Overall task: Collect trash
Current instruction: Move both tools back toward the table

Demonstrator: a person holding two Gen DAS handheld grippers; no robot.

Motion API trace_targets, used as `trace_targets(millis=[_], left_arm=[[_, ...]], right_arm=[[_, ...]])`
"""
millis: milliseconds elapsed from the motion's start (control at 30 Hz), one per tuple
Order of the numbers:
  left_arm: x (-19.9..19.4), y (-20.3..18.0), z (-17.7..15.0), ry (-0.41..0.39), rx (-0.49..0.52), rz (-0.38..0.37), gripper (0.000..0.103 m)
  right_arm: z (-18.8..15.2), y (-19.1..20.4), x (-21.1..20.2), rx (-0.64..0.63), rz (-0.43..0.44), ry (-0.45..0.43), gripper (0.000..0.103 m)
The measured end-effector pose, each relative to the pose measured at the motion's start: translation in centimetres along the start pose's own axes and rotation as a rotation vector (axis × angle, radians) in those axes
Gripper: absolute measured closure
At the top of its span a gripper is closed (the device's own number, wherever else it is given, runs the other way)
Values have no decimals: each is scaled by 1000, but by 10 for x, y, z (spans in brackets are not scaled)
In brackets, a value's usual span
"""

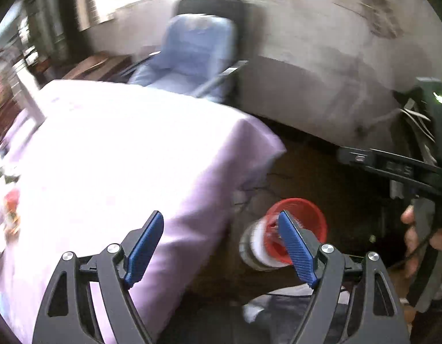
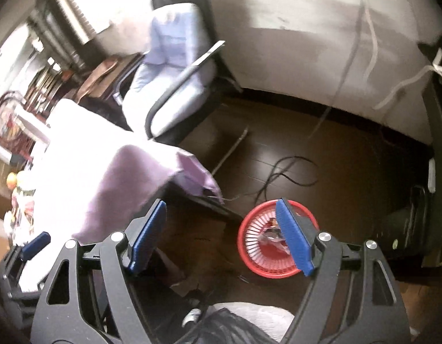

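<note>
Both tools stand spread with nothing between their blue fingers. The left tool [image 1: 221, 246] hangs over the edge of the counter [image 1: 112, 154], which is draped in a pale purple cloth, and over the dark floor [image 1: 321, 172] beside it. The right tool [image 2: 221, 236] hangs over the floor, off the cloth's corner.

The red basket [image 2: 261, 246] sits on the floor just off the counter's corner. The right wrist view looks down into it: crumpled trash [image 2: 271, 233] lies inside, partly behind the right finger. The left wrist view blurs the basket [image 1: 312, 215] and does not show its contents clearly.

Only the left wrist view shows a hand [image 1: 418, 238] at the right edge. Only the right wrist view shows a black cable [image 2: 292, 172] looped on the floor beyond the basket. Both show a blue chair [image 2: 175, 66] by the wall.
</note>
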State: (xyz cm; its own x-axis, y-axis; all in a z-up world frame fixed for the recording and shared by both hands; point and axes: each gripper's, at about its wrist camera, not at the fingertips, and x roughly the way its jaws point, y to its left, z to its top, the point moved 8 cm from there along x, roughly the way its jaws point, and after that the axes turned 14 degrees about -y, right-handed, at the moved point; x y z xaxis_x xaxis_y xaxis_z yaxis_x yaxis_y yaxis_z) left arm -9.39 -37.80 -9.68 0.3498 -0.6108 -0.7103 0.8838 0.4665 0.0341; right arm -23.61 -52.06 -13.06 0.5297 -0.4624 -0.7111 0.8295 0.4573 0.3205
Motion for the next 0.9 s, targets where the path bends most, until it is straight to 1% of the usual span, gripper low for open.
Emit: trace_targets(millis=[67,233,300,400,433,533,567,633,700,833,900], left_arm=[[-9,33,-2,-1,-51,42,22],[-38,117,-7,-39,-204,103,22],[-50,140,-10,-54,-236,145,22],[-72,184,-19,-88,-286,232,22],[-78,198,-23,-90,-296,243,22],[-96,232,-35,-95,-323,293,22],[-101,242,-40,-96,-332,311,22],[-109,275,-53,-85,-363,359,22],[-111,302,-61,-73,-395,404,22],[-111,348,-72,-52,-442,473,22],[-111,378,-79,-40,-472,540,22]], right_arm=[[1,29,-2,-48,25,-1,27],[0,105,-7,-187,107,-6,26],[-4,139,-7,-247,146,-3,24],[-14,179,-5,-301,195,12,23],[-18,187,-5,-313,206,17,23],[-32,227,-1,-361,264,45,23],[-38,245,-1,-381,291,51,23],[-49,271,-2,-413,327,58,23],[-61,298,-4,-451,370,70,23],[-80,346,-3,-515,426,87,23],[-86,361,0,-534,433,92,23]])
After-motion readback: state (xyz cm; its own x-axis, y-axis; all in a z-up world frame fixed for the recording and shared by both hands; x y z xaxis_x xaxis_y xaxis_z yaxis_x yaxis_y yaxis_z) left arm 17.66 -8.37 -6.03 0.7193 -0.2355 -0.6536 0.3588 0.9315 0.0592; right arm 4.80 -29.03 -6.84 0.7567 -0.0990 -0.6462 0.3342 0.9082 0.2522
